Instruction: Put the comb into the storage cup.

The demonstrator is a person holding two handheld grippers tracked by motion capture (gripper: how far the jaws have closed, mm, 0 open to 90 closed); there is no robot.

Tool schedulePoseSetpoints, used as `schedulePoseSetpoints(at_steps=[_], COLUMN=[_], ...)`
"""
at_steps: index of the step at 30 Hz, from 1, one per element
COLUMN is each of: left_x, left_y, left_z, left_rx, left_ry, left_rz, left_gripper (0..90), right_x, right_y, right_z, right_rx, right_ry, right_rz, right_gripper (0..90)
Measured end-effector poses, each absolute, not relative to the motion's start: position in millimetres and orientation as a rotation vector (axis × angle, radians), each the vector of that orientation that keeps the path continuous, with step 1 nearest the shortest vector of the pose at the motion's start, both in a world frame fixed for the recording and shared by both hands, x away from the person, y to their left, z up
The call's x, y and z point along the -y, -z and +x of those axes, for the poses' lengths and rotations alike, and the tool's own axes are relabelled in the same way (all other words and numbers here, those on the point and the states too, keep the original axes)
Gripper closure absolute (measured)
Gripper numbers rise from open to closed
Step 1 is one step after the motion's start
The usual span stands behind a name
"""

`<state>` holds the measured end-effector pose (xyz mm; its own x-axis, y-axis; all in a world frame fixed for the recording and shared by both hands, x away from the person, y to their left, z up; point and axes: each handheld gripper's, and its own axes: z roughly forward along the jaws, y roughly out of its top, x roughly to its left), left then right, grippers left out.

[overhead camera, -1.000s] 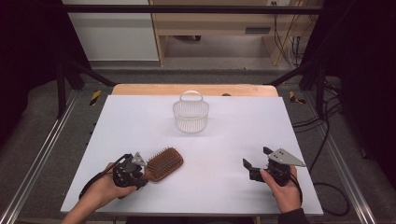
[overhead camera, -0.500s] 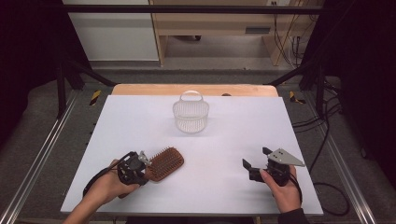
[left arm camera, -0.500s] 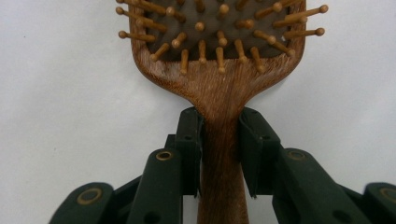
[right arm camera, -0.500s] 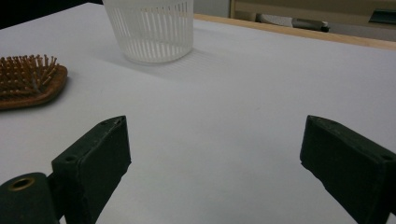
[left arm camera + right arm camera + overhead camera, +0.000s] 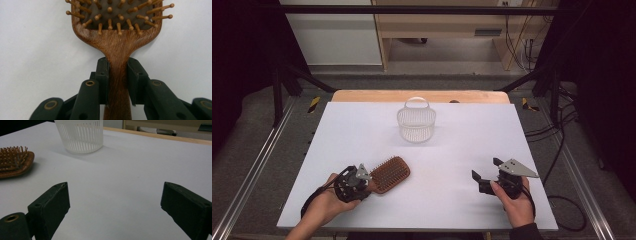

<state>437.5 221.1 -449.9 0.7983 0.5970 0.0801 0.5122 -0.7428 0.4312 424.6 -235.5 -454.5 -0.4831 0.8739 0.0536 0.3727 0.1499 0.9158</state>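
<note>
The left gripper [image 5: 117,82] jaws had just closed on the hairbrush [image 5: 117,50] handle, its head toward two o'clock, basket [image 5: 416,123] beyond.

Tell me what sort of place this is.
Probably a lab recording station: a white table framed by black struts, cables on the floor, and only a hairbrush and basket set out.

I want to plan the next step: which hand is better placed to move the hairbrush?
Left. The left gripper is shut on the hairbrush handle, while the right gripper stands open and apart from it.
</note>
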Motion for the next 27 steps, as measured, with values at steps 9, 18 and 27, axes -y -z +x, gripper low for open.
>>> schedulePoseSetpoints(at_steps=[9,18,27], left_x=[-215,-204,-205], left_y=[443,435,444], left_z=[439,443,443], left_rx=[-0.839,-0.82,-0.814], left_ry=[-0.402,-0.515,-0.573], left_rz=[2.441,2.288,2.249], left_gripper=[72.9,72.9,72.9], right_x=[236,238,235], right_y=[454,453,453], right_z=[424,424,425], right_rx=[-1.926,-1.904,-1.906], right_ry=[-1.319,-1.344,-1.358], right_rz=[1.175,1.184,1.179], right_gripper=[9.0,8.9,8.5])
